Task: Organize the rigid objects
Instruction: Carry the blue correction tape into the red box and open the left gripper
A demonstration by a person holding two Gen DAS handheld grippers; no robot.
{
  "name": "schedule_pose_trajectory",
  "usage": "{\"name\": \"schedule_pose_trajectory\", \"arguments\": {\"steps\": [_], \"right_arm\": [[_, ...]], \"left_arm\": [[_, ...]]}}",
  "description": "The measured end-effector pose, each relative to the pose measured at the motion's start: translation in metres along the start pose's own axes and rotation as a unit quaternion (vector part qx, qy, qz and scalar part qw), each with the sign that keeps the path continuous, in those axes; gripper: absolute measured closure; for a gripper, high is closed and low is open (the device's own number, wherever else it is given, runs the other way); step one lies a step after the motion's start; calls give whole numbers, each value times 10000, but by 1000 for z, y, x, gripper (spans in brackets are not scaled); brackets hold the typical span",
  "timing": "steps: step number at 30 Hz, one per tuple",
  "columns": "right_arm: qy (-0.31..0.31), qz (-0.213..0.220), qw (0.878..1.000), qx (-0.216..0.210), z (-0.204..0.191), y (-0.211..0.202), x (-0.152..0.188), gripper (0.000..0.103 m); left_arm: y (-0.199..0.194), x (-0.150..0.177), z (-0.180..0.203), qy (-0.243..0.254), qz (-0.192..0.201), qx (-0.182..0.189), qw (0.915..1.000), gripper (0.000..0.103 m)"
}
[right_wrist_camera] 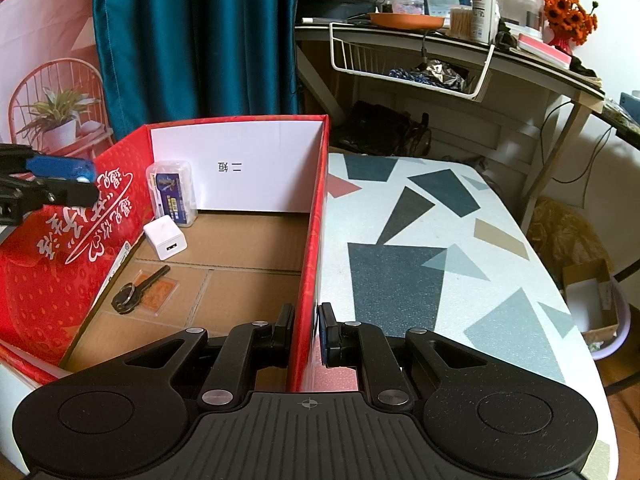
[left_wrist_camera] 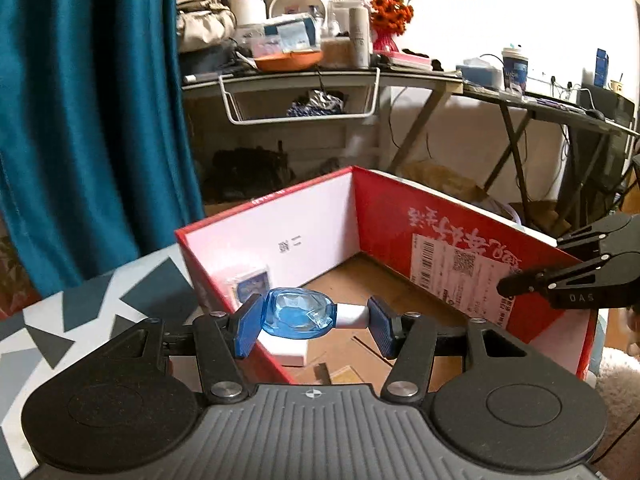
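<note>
My left gripper (left_wrist_camera: 316, 320) is shut on a small blue glass bottle (left_wrist_camera: 296, 314) with a silver cap, gripped end to end between the blue pads. The bottle lies sideways and hangs over the near left wall of the open red cardboard box (left_wrist_camera: 384, 216). In the right wrist view my right gripper (right_wrist_camera: 306, 332) is shut on the box's right wall (right_wrist_camera: 316, 208), one finger inside and one outside. The left gripper (right_wrist_camera: 93, 182) shows at that view's far left edge, above the box's left wall. The right gripper (left_wrist_camera: 530, 263) appears at the box's far right rim.
Inside the box lie a clear plastic case (right_wrist_camera: 172, 192), a white charger cube (right_wrist_camera: 166, 240) and a dark key (right_wrist_camera: 138, 290) on an orange card. The box stands on a table with a geometric pattern (right_wrist_camera: 440, 240). Behind are a teal curtain (left_wrist_camera: 92, 120) and a cluttered desk (left_wrist_camera: 320, 72).
</note>
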State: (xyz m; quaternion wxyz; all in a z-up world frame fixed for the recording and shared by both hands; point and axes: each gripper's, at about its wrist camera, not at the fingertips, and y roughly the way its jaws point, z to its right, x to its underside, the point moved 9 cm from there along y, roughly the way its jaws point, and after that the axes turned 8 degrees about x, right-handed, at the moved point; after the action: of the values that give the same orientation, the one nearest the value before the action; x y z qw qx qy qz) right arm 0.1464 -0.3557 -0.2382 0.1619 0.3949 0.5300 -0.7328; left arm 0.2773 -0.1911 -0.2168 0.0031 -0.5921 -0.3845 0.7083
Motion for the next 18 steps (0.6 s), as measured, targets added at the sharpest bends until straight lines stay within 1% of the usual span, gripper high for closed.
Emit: {"name": "schedule_pose_trajectory", "arguments": {"steps": [8, 11, 18], "right_arm": [[15, -3, 10000, -9, 0, 1, 0, 91], [17, -4, 10000, -11, 0, 1, 0, 91], [20, -9, 10000, -12, 0, 1, 0, 91]], "left_arm": [[11, 6, 7, 404, -356, 208, 9983, 44], [15, 7, 9, 578, -480, 179, 9970, 44], [16, 9, 12, 820, -578, 239, 9947, 43]]}}
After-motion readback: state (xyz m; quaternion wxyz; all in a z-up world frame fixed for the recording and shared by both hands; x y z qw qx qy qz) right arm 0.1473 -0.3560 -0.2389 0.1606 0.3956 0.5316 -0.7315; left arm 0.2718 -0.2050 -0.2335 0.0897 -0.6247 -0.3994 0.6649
